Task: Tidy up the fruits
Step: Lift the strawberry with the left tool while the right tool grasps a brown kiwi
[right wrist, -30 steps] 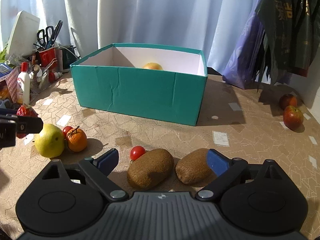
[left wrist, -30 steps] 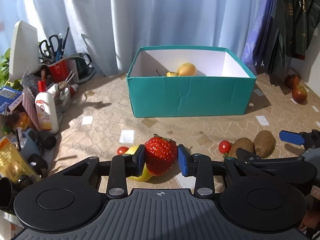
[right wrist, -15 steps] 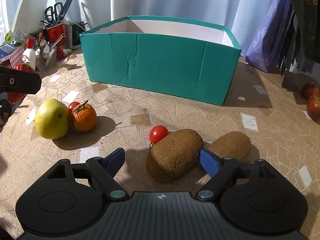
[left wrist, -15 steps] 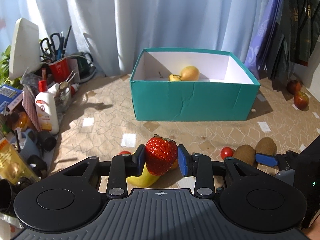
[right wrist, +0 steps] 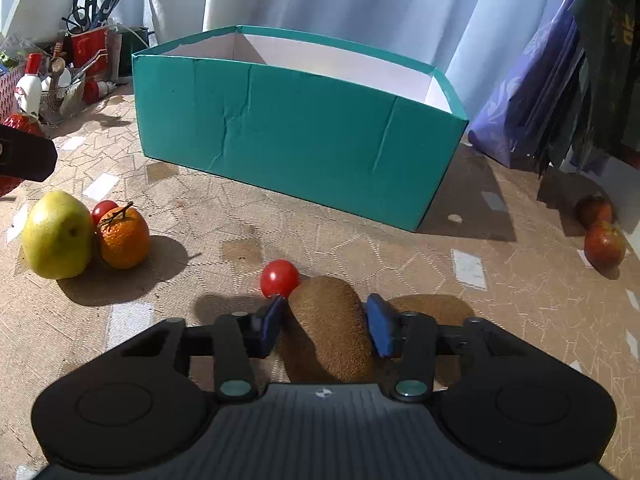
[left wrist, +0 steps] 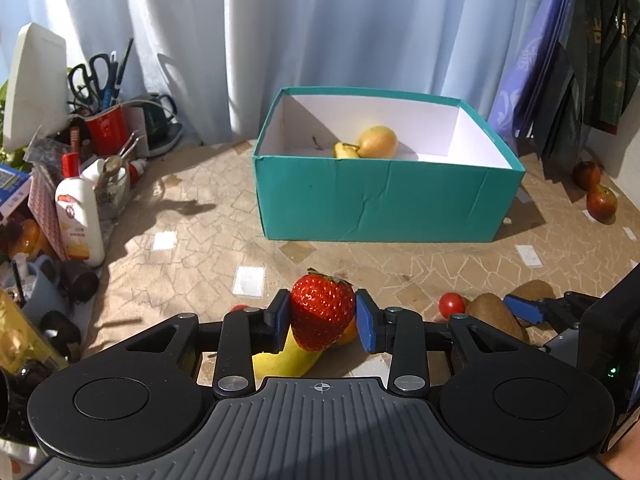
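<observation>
- Since a second ago: right gripper [right wrist: 325, 326] lower and nearer the teal box [right wrist: 296, 136], jaws narrowed from wide apart, closing around the near kiwi [right wrist: 330, 328].
- Kiwi on the tabletop in front of the box, long axis running along the fingers toward the box; blue pads just beside its flanks, firm contact not clear.
- Cherry tomato [right wrist: 279, 278] touching the kiwi's box-side end, just beside the left pad; second kiwi [right wrist: 436, 308] close on the right.
- Left gripper [left wrist: 322, 320] clenched on a strawberry [left wrist: 322, 310], held short of the box, above a pear [left wrist: 286, 362].
- Box already holding a yellow fruit [left wrist: 376, 142].
</observation>
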Motion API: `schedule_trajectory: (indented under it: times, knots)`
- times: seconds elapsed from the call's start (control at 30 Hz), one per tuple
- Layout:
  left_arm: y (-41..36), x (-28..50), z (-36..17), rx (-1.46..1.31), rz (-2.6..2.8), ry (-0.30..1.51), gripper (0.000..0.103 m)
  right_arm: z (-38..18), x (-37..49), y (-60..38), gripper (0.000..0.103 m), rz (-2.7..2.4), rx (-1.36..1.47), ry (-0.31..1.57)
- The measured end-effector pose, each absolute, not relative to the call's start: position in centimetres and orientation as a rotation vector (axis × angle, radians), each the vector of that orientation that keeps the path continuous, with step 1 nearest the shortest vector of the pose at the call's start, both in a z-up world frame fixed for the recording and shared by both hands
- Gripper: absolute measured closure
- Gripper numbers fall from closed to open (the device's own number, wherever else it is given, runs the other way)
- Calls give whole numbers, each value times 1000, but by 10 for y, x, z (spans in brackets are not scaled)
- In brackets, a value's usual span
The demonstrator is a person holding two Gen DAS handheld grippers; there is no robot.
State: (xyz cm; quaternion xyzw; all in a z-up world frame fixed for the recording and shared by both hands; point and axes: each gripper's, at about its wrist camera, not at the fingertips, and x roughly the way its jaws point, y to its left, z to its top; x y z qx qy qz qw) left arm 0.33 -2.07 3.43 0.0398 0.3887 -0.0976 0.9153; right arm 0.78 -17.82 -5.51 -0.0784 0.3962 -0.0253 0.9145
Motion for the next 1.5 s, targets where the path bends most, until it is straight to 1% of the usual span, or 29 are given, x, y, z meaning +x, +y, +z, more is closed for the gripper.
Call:
schedule_trajectory:
  times: [0.23, 0.33, 0.5, 0.57, 0.6, 0.63, 0.67, 0.87, 1.23, 1.5]
  knots:
    - [-24, 12, 31, 79, -222, 813, 65, -56, 5, -176, 57, -35, -197, 818]
    - [-25, 15, 30, 75, -227, 820, 65, -60, 5, -171, 49, -10, -245, 826]
    - [-27, 21, 30, 76, -229, 822, 65, -65, 10, -164, 46, -14, -300, 838]
    - [-29, 24, 30, 75, -233, 829, 64, -65, 10, -163, 46, -8, -319, 839]
    - [-29, 25, 31, 74, -234, 830, 64, -65, 10, -164, 50, -5, -320, 841]
    - [-30, 26, 31, 76, -235, 830, 64, -65, 10, -164, 57, -12, -333, 841]
    - [-31, 27, 32, 77, -237, 829, 64, -64, 9, -165, 59, -18, -337, 841]
    - [-38, 32, 34, 92, -245, 824, 64, -57, 6, -182, 60, -8, -194, 841]
    - [-51, 47, 43, 122, -211, 787, 64, -33, -5, -187, 60, -12, -126, 769]
    - [-66, 78, 72, 130, -185, 695, 64, -25, -13, -190, 60, -20, -102, 739]
